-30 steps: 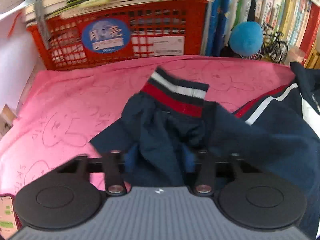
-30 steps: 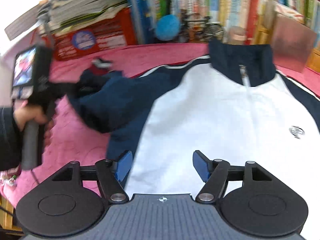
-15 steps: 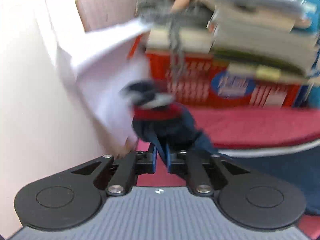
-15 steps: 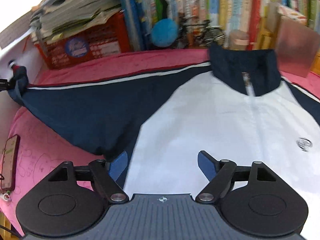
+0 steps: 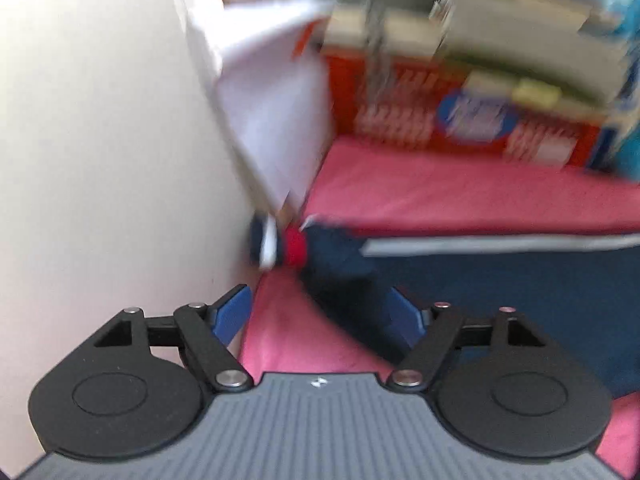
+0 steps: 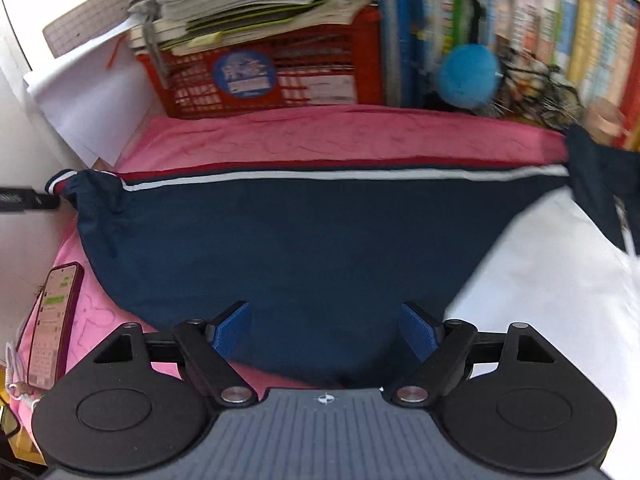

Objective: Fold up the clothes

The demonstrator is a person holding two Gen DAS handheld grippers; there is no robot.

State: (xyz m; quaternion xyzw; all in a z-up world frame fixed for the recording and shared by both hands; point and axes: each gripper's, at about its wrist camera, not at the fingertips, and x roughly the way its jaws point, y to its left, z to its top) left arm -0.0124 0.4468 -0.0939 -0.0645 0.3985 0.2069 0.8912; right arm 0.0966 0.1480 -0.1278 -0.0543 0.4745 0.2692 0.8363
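On the pink cloth [image 6: 328, 136], both tools stand with their blue pads spread wide and nothing between them. From its own camera the left gripper [image 5: 316, 314] hovers over the cloth's edge beside a pale wall [image 5: 100, 140], touching nothing that I can make out — the view is blurred. Likewise the right gripper [image 6: 326, 330] grips nothing, its pads apart over dark fabric.

Spread across the cloth is the jacket [image 6: 552, 280], white in the body, with a navy sleeve [image 6: 300, 248] drawn out sideways, edged by a white and a red stripe. Its striped cuff [image 5: 280, 244] lies ahead of the left gripper, apart from the pads; the sleeve's lower edge lies just ahead of the right gripper. A phone [image 6: 54, 320] rests at the cloth's left edge, and a red basket [image 6: 260, 76] stands behind.
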